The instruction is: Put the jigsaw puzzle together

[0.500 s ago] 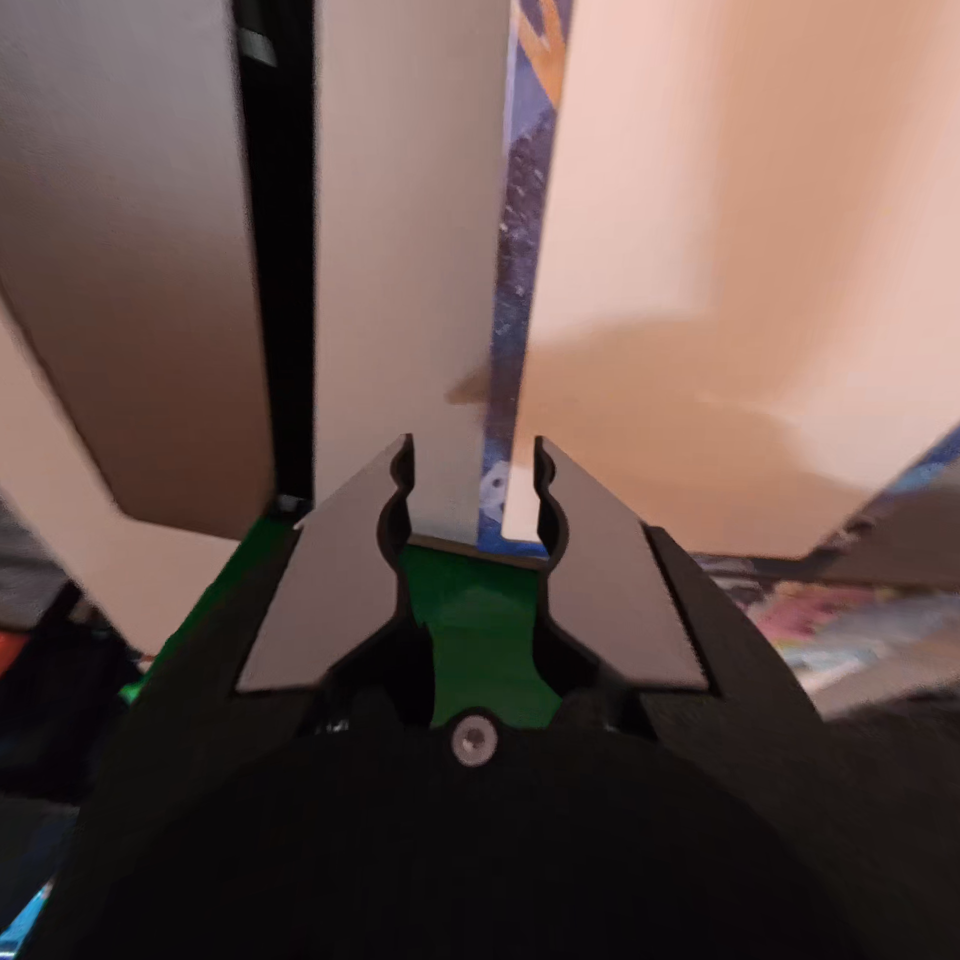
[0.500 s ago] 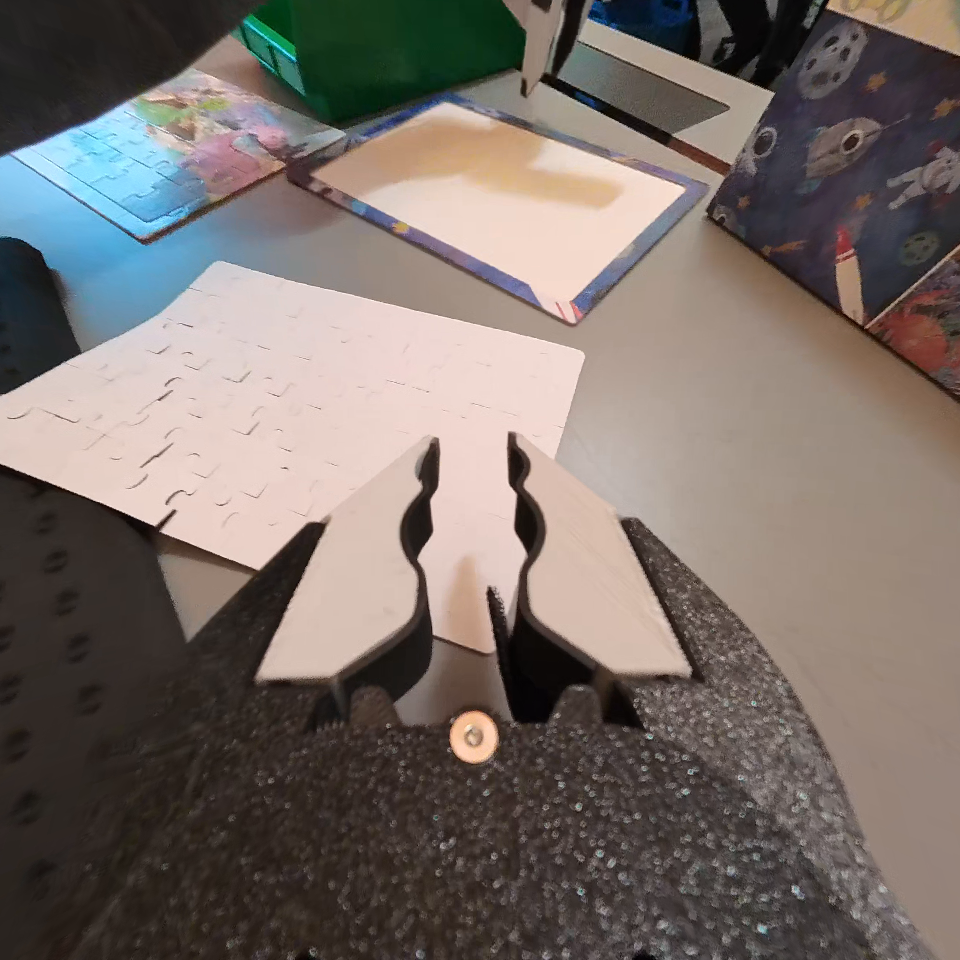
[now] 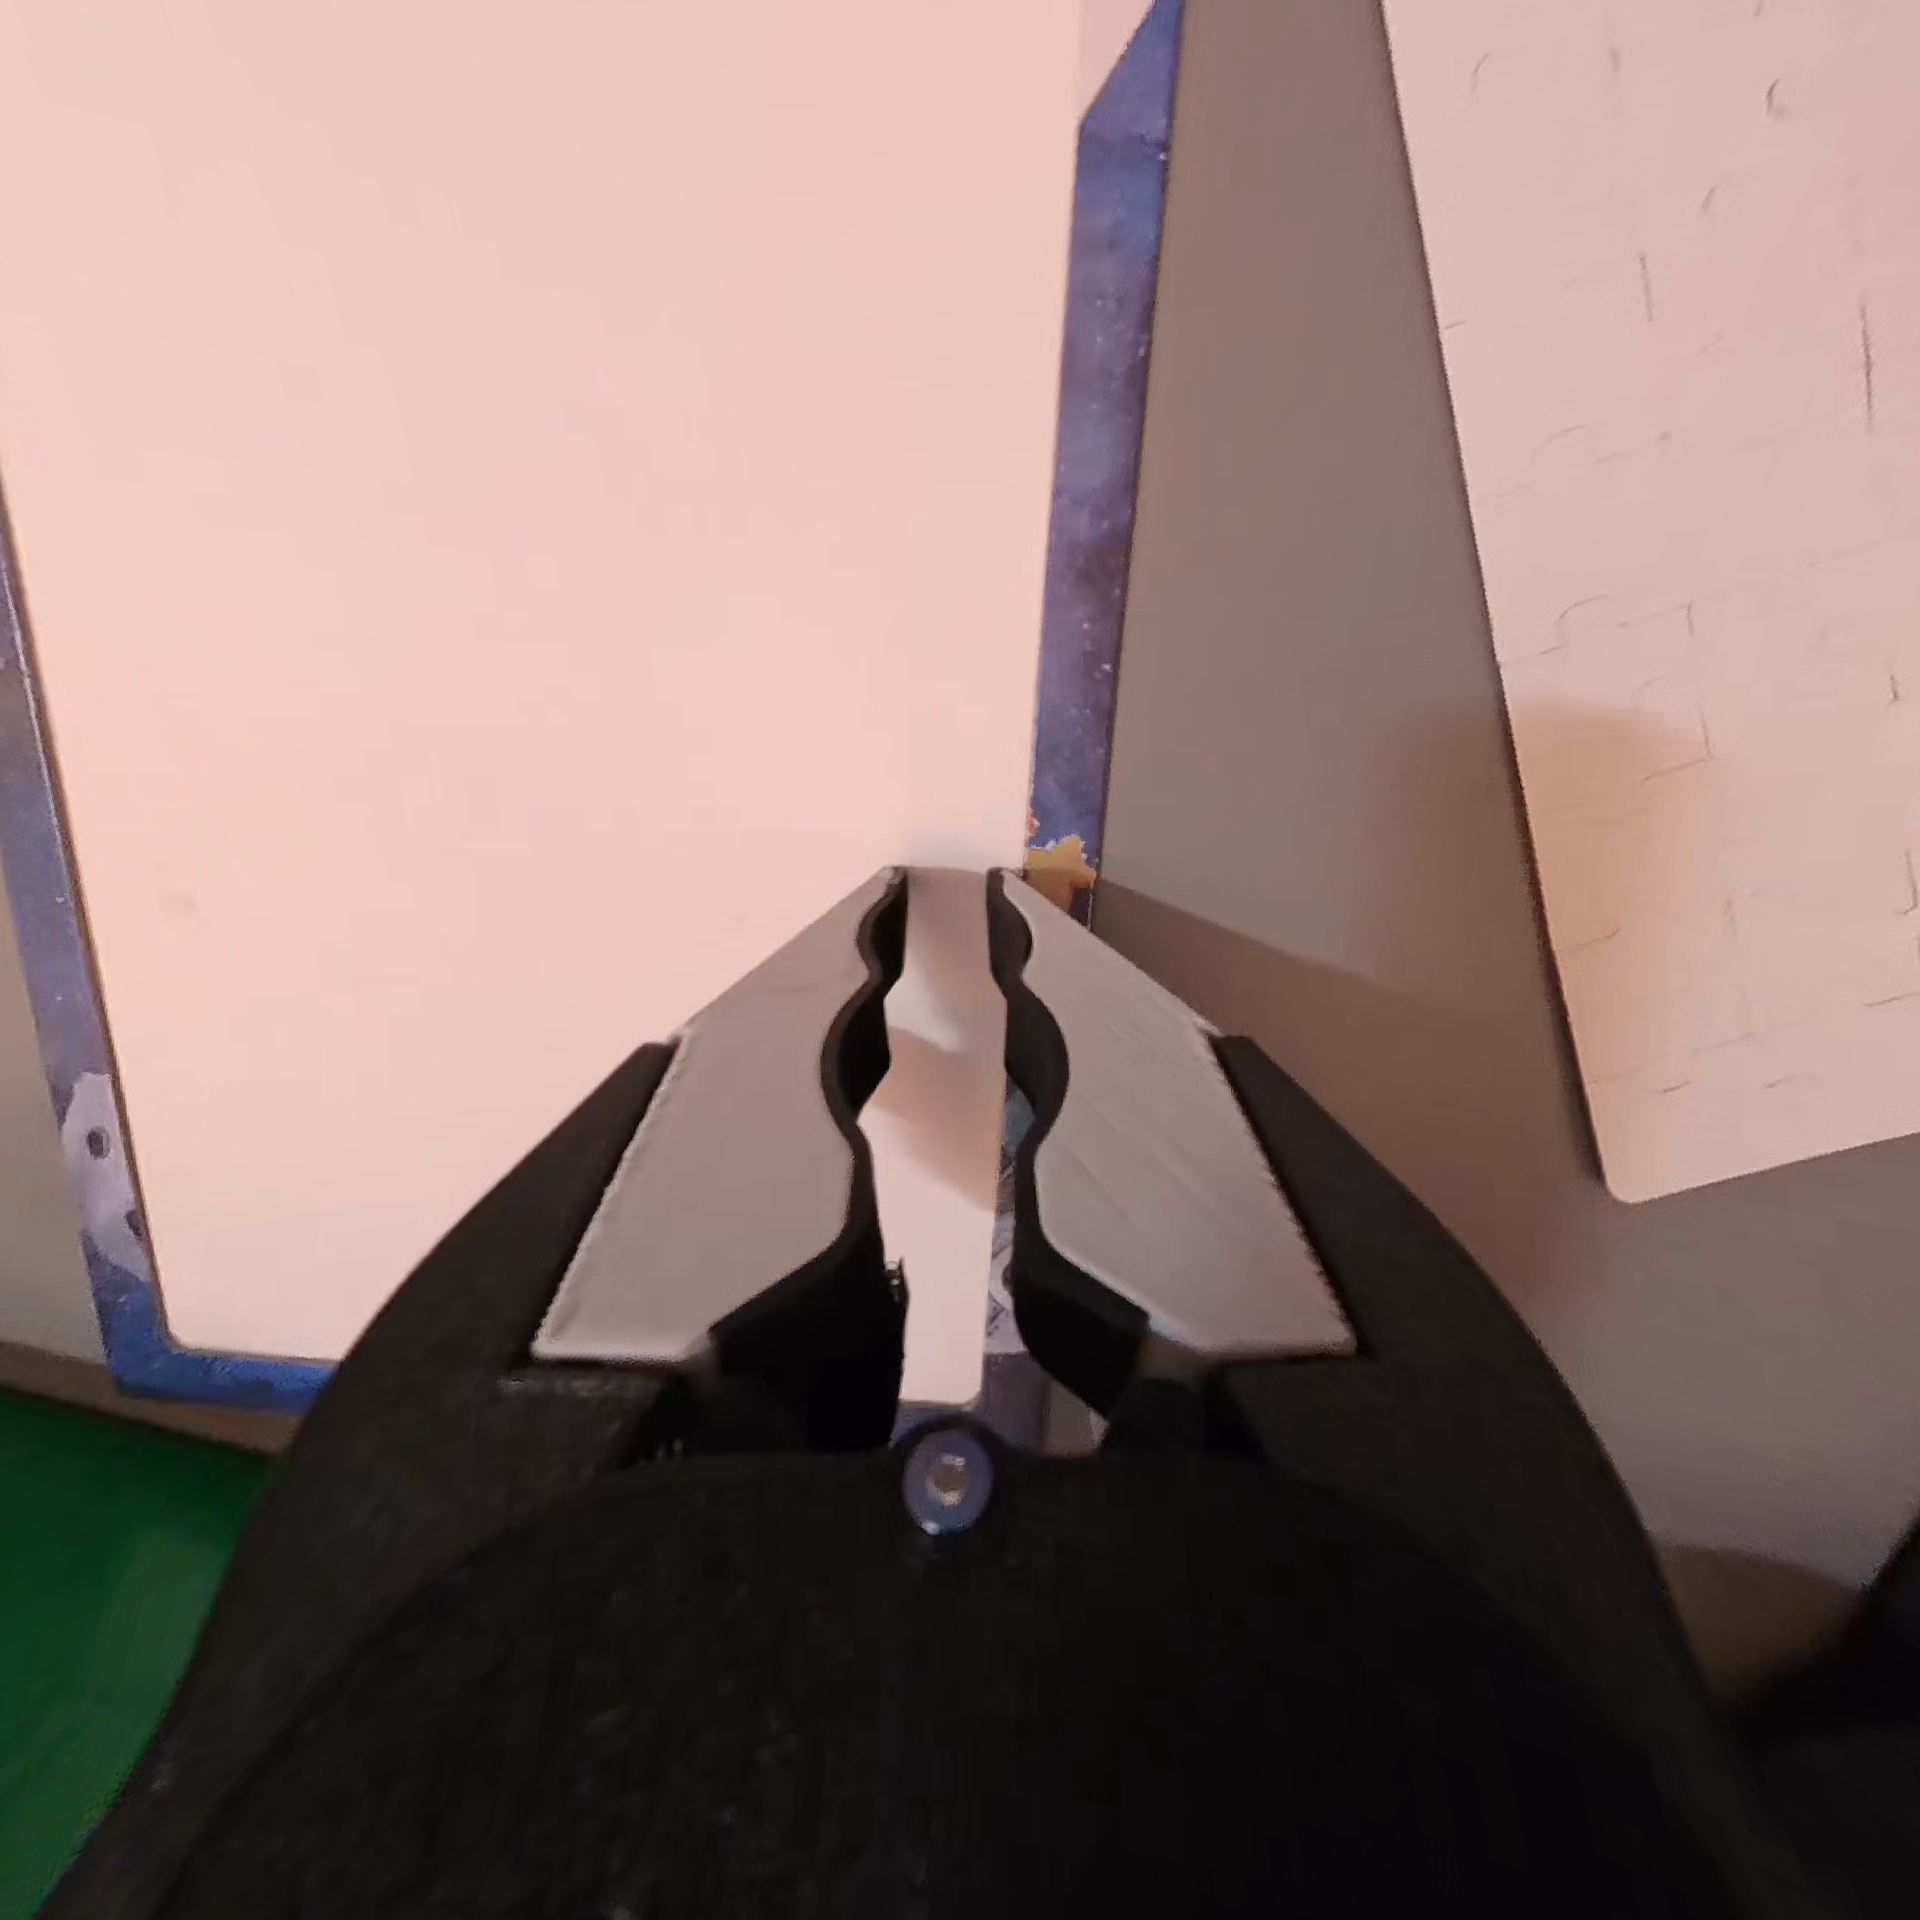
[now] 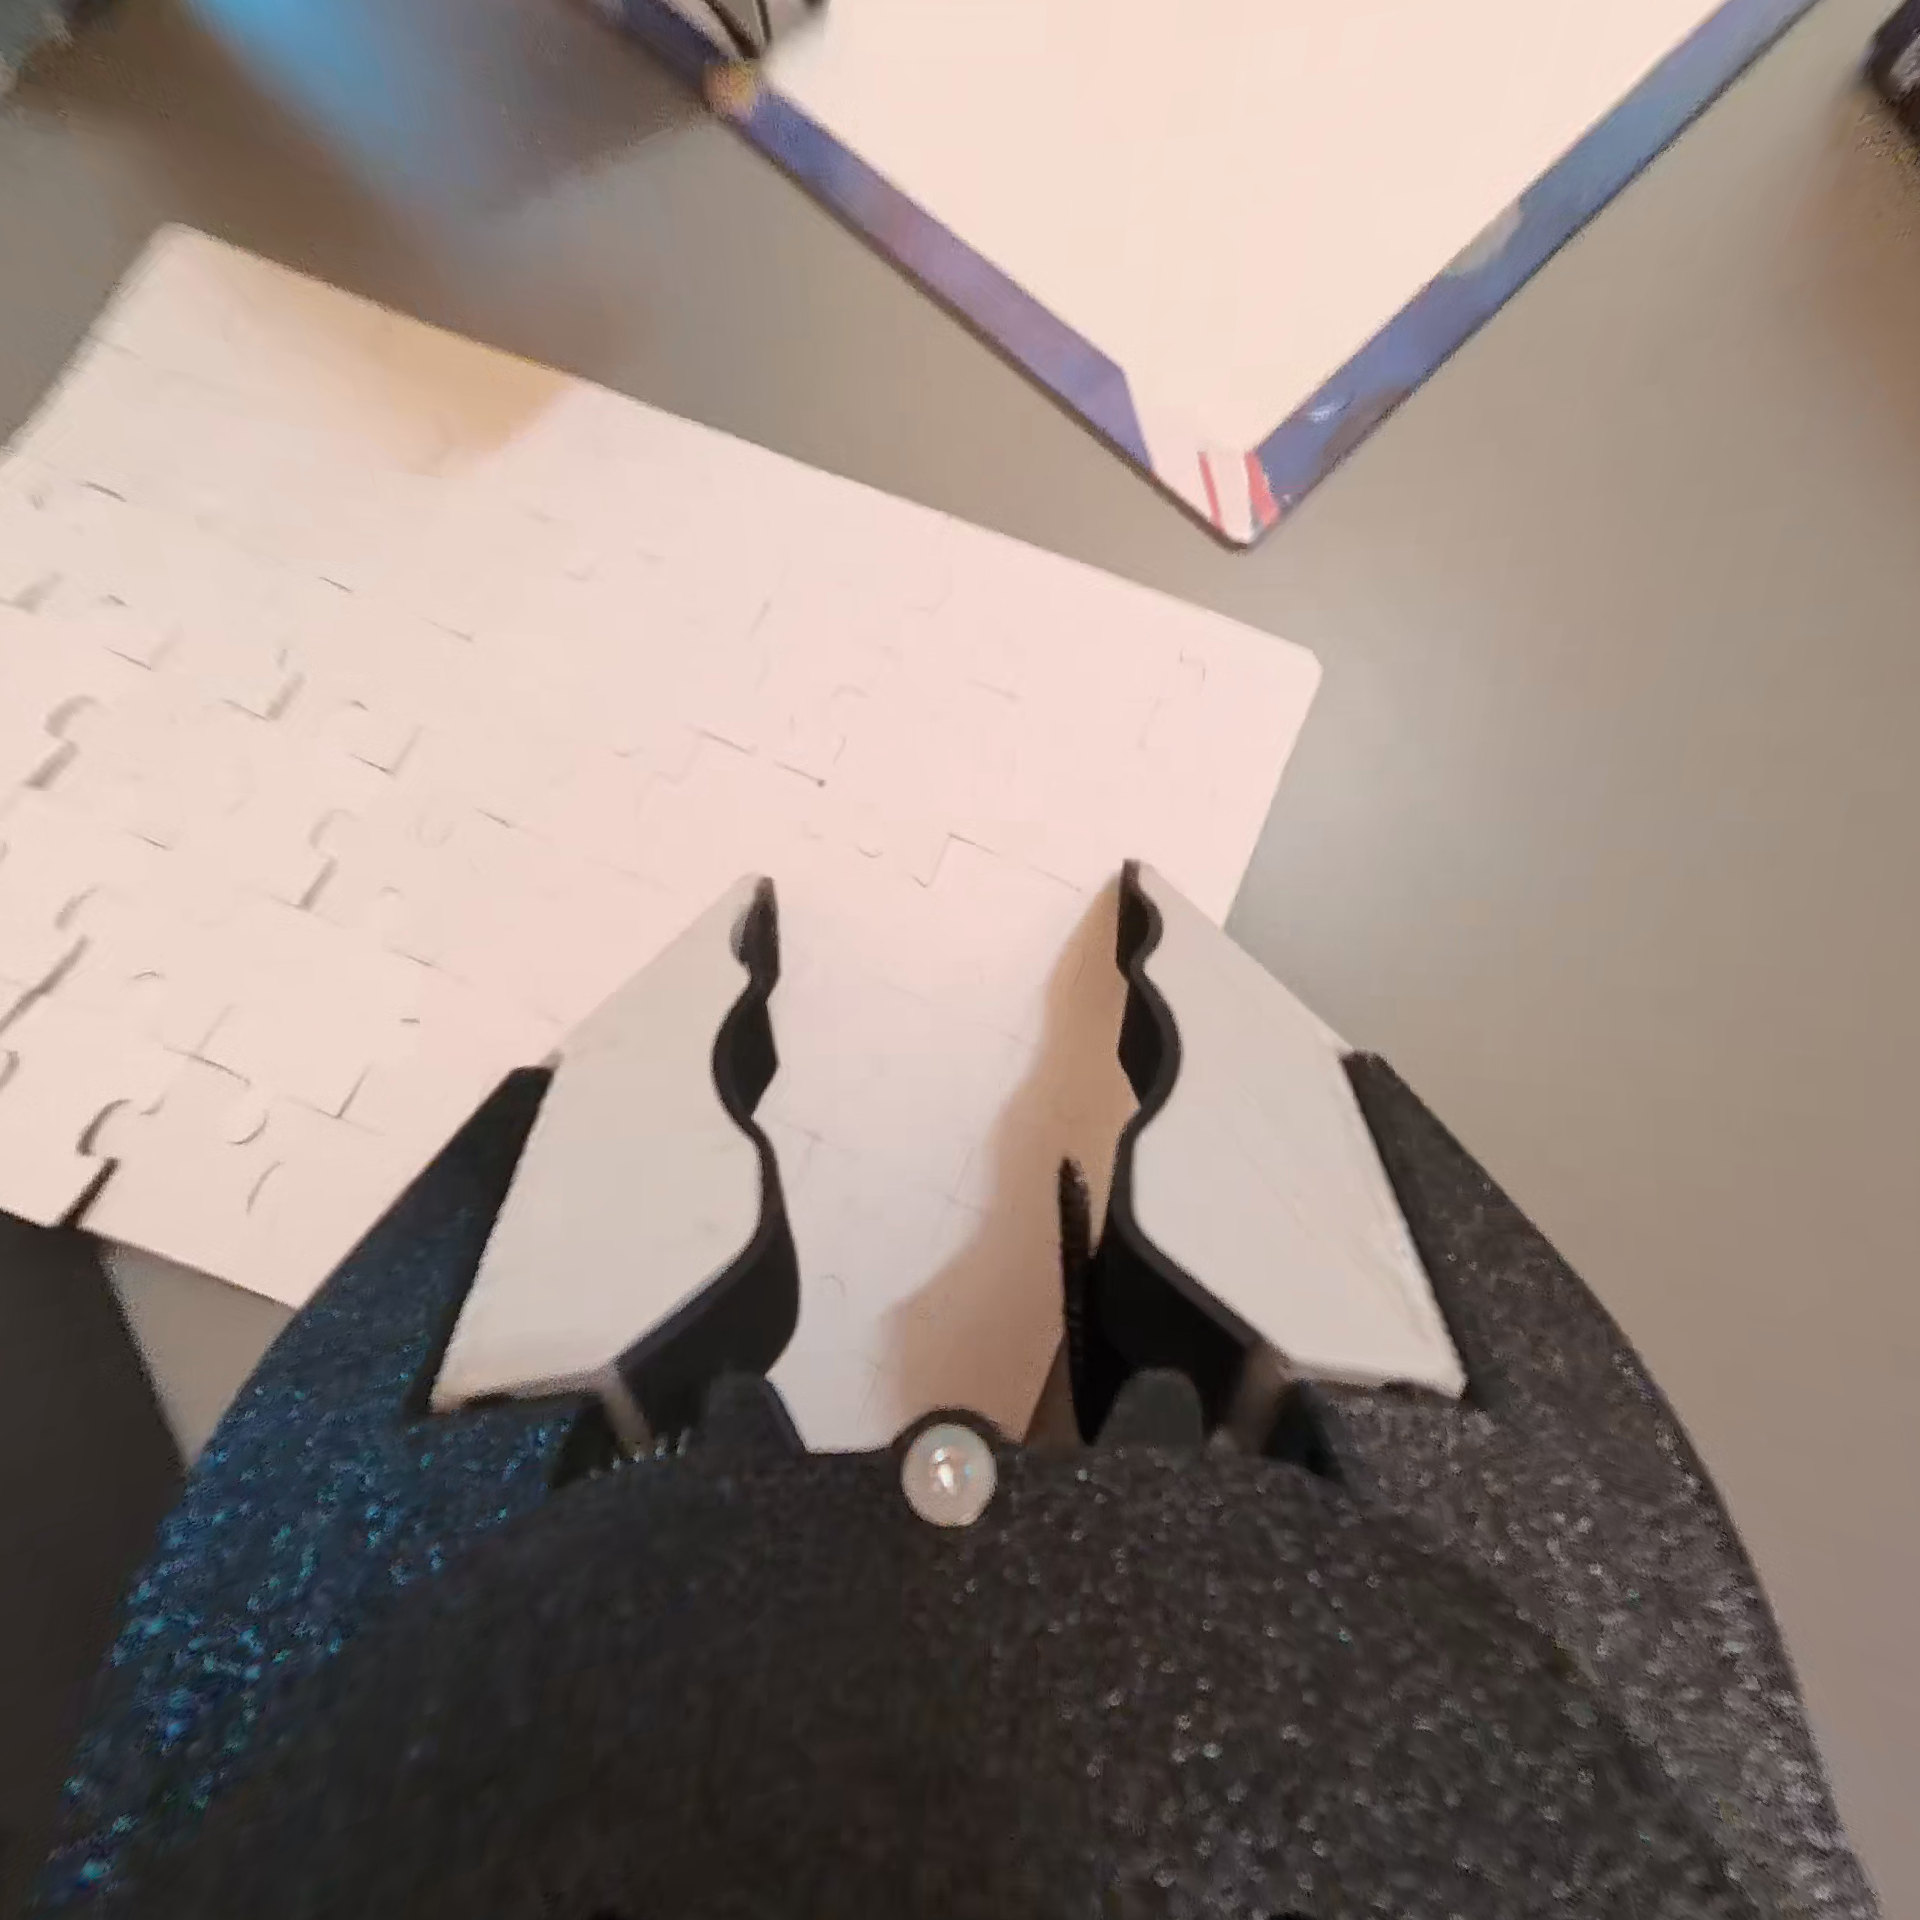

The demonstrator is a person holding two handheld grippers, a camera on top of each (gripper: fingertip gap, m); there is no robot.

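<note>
The right gripper [image 4: 945, 883], fingers spread wide, hovers low over the face-down jigsaw sheet [image 4: 623, 727], apparently to grip its near corner. At one o'clock the blue-rimmed frame tray [image 4: 1039, 291] lies bare, grey table [image 4: 1558, 831] between. The left gripper [image 3: 943, 875], fingers narrow, may pinch a blurred piece above that tray.

Left gripper [image 3: 943, 878] fingers nearly closed; right gripper [image 4: 945, 883] fingers spread.

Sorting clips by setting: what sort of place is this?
Probably an indoor tabletop play or work spot: a grey table holds a blank-side-up jigsaw sheet and an empty blue-edged puzzle tray.
</note>
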